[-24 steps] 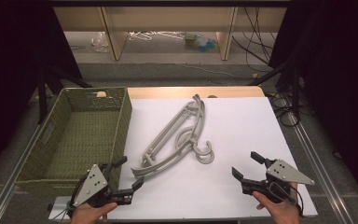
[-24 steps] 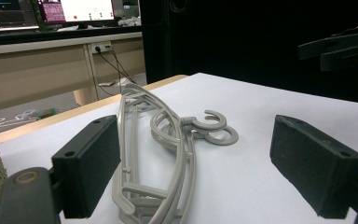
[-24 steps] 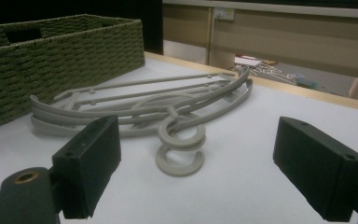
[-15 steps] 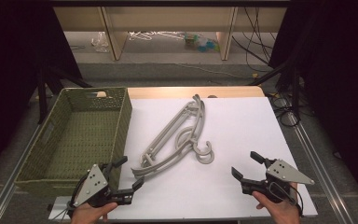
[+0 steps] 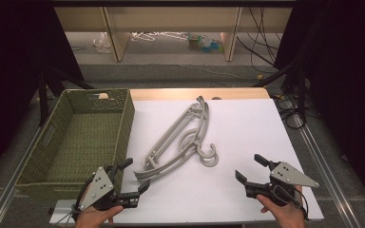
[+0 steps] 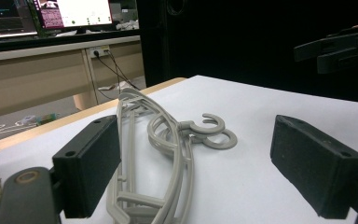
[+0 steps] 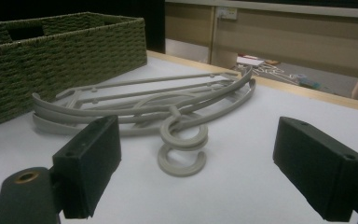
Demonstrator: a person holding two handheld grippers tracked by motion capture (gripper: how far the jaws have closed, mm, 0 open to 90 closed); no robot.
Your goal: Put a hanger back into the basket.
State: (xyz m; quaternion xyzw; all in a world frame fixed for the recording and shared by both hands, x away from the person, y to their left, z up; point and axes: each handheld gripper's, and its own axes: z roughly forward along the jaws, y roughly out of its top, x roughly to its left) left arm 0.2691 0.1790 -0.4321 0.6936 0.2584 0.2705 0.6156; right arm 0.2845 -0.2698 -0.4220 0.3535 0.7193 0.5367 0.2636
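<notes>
1. Left gripper at the near table edge – jaws spread wide, holding nothing, just beside the hangers' lower end.
2. Right gripper near the front right – jaws likewise apart, empty.
3. Grey hangers lie stacked mid-table on the white board.
4. Green woven basket stands left of them.

bright even light on the white table, dark surroundings, soft shadows, near claws slightly blurred
</notes>
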